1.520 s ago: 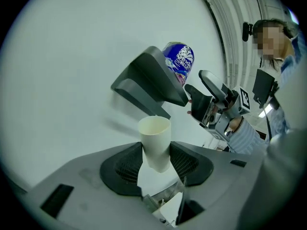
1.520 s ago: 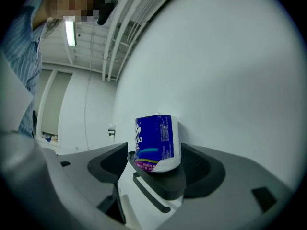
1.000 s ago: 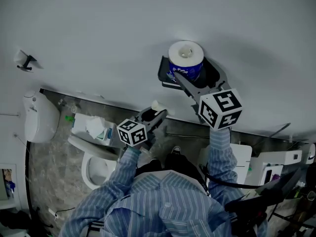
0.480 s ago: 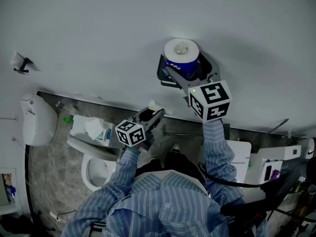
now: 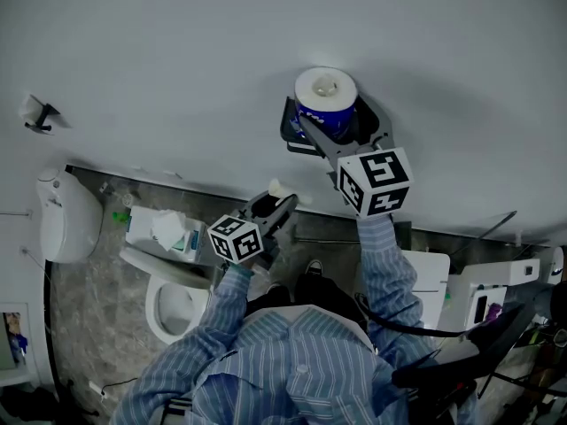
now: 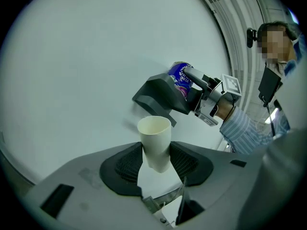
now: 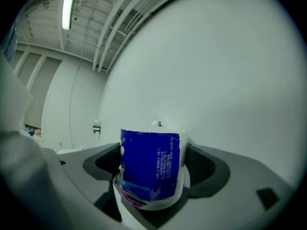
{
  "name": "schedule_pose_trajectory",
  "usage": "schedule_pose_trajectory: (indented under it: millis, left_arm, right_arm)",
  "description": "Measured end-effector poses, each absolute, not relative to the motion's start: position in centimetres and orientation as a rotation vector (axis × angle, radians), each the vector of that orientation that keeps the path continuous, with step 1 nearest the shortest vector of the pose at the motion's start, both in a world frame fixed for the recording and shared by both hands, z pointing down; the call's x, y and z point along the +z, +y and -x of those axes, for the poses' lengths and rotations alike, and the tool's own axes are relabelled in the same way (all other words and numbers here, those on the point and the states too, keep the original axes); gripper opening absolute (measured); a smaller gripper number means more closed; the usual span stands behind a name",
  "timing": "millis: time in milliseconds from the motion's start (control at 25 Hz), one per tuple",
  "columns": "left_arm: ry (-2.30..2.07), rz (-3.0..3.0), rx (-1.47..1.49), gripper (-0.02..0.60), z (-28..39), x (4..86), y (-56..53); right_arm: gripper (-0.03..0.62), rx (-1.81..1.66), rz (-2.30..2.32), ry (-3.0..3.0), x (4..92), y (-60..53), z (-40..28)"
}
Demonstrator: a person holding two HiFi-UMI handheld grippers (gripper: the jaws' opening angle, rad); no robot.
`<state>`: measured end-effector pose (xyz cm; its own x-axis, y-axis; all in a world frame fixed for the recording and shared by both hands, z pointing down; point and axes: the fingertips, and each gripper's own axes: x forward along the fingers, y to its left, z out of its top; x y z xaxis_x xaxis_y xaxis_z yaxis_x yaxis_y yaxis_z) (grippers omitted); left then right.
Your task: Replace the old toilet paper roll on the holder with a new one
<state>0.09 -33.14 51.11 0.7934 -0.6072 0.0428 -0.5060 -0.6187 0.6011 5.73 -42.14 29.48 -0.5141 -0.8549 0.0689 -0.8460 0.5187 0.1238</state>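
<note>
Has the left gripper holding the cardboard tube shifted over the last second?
No. The left gripper, shut on the cardboard tube, sits in the same spot above the toilet as before.

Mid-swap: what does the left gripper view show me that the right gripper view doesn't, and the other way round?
Left gripper view only: the empty cardboard tube clamped in its own jaws, and the dark holder on the wall. Right gripper view only: a wall hook and a ceiling light. Both: the blue-wrapped new roll, gripped by the right gripper, and the white wall.
</note>
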Motion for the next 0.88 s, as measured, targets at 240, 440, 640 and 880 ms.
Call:
schedule_pose_trajectory:
  millis: [240, 440, 640, 880]
  left_arm:
    - [-0.806, -2.383, -0.230, 0.181, -0.1, 50.4, -32.9]
    - [-0.789, -2.396, -0.231, 0.181, -0.4, 49.9, -32.6]
    - [-0.774, -2.407, -0.233, 0.181, -0.7, 49.6, -32.7]
    - [-0.743, -2.413, -0.221, 0.181, -1.2, 49.8, -32.8]
  right_arm:
    - [0.411, 0.053, -1.656, -2.740, 28.2, -41.1, -8.4]
    - [0.411, 0.231, -1.793, -2.833, 26.9, -39.0, -12.4]
    - [0.411, 0.466, -1.926, -2.868, 28.1, -36.8, -16.8]
    - [0.411, 0.597, -2.118, -2.704, 32.6, -34.9, -21.9]
